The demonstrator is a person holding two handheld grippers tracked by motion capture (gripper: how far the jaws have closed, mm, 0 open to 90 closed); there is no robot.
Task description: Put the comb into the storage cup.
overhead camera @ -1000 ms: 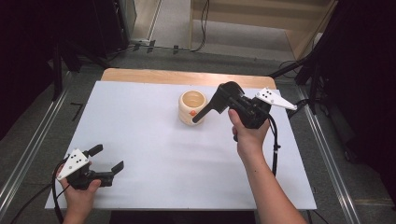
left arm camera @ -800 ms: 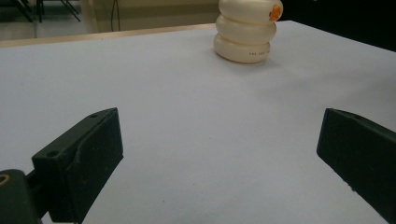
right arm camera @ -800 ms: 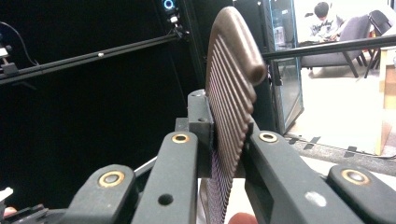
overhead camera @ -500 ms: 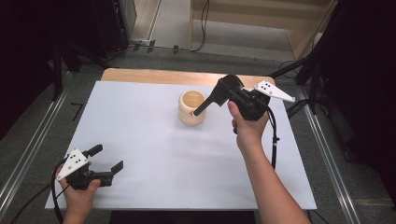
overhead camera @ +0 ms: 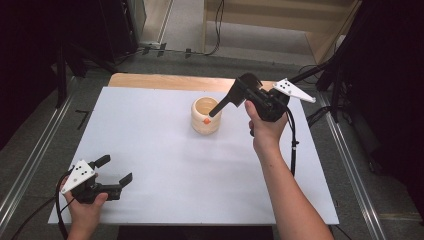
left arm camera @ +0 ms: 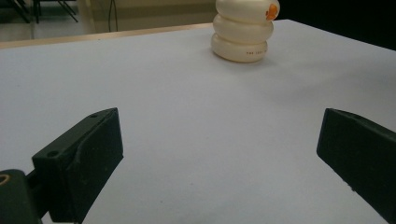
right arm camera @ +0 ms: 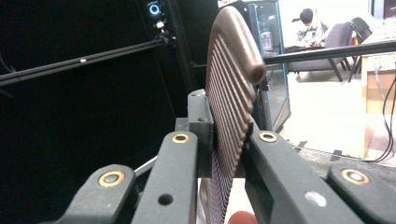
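While the left tool [overhead camera: 114, 171] lies low near the front left corner of the white bench [overhead camera: 150, 150], its two black jaws stand spread wide with nothing between them. In the left gripper view those jaws frame bare white surface, and neither pad touches anything. A hand [overhead camera: 86, 212] grips the body of that tool from below, and its grey three-cornered plate sits on top.

Across the bench, the right tool [overhead camera: 216, 111] is pressed together on a dark ribbed handle [right arm camera: 233, 93]. In the right gripper view that brown, grooved piece stands clamped upright between the two jaws, its rounded end rising above them. From the high view the dark piece slants down and leftward from the right hand [overhead camera: 265, 131], and its tip reaches over the mouth of the cream ringed cup [overhead camera: 206, 116]. Whether the tip touches the rim or the inside wall, I cannot tell.

That cup stands upright on the bench, toward the far side and a little right of the middle, well apart from the left tool. Its wall is built of stacked rounded rings, as the left gripper view shows, and it bears a small orange mark [overhead camera: 206, 120] on the side facing the person. Beyond the white sheet a strip of wood edge [overhead camera: 165, 81] shows along the far side.
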